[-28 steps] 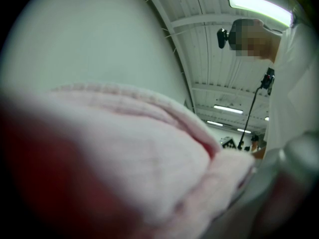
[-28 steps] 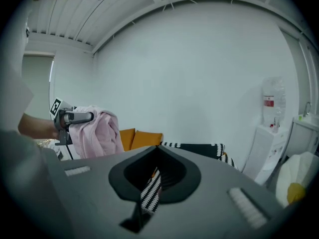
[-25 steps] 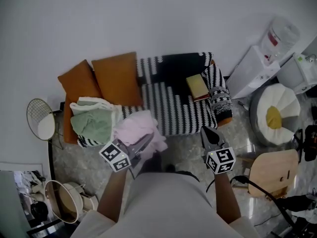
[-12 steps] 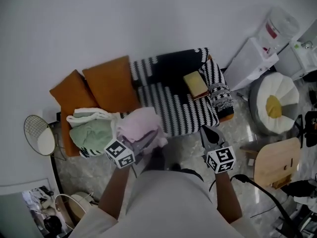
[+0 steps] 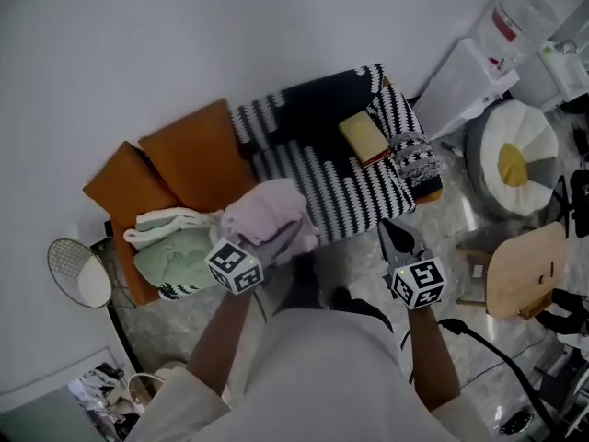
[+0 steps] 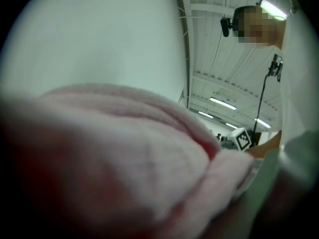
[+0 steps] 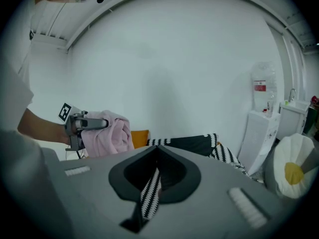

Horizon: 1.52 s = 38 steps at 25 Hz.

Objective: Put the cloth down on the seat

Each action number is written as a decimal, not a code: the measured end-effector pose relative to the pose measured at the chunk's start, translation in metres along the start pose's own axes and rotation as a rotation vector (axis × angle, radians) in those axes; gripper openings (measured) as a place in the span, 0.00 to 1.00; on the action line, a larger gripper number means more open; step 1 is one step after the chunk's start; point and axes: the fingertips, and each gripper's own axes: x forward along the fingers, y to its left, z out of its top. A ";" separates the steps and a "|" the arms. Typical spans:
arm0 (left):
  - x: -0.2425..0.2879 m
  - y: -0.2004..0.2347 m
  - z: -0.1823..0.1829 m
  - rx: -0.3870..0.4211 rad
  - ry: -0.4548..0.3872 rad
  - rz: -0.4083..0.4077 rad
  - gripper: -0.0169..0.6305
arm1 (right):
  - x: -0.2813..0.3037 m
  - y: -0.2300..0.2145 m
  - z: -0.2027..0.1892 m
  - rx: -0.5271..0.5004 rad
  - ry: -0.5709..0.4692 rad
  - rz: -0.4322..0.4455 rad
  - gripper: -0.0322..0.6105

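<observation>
The striped middle of the seat (image 5: 322, 187) lies bare and can be reached from its front edge. The pink cloth (image 5: 267, 215) hangs over its left front part. A green and white heap (image 5: 175, 247) fills the left end, with orange cushions (image 5: 189, 159) behind it. At the right sit a yellow block (image 5: 364, 138), perhaps a book, and a patterned cushion (image 5: 416, 159) just beside it.

pink cloth (image 5: 267, 212) soft, fleecy; seat cover (image 5: 340, 187) knitted, matt; floor (image 5: 354, 254) glossy stone
</observation>
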 end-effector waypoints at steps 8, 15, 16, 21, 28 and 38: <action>0.034 0.067 -0.021 -0.035 0.081 0.005 0.24 | 0.044 -0.017 -0.005 0.041 0.038 -0.071 0.06; 0.071 0.123 -0.066 -0.055 0.179 0.000 0.24 | 0.075 -0.036 -0.028 0.095 0.072 -0.125 0.06; 0.076 0.131 -0.074 -0.061 0.195 0.000 0.24 | 0.079 -0.040 -0.032 0.105 0.079 -0.133 0.06; 0.107 0.171 -0.107 -0.100 0.251 -0.003 0.24 | 0.098 -0.057 -0.056 0.153 0.112 -0.167 0.06; 0.151 0.219 -0.151 -0.122 0.305 -0.001 0.24 | 0.128 -0.075 -0.093 0.225 0.143 -0.190 0.06; 0.196 0.288 -0.232 -0.190 0.402 0.052 0.23 | 0.174 -0.085 -0.128 0.299 0.187 -0.210 0.06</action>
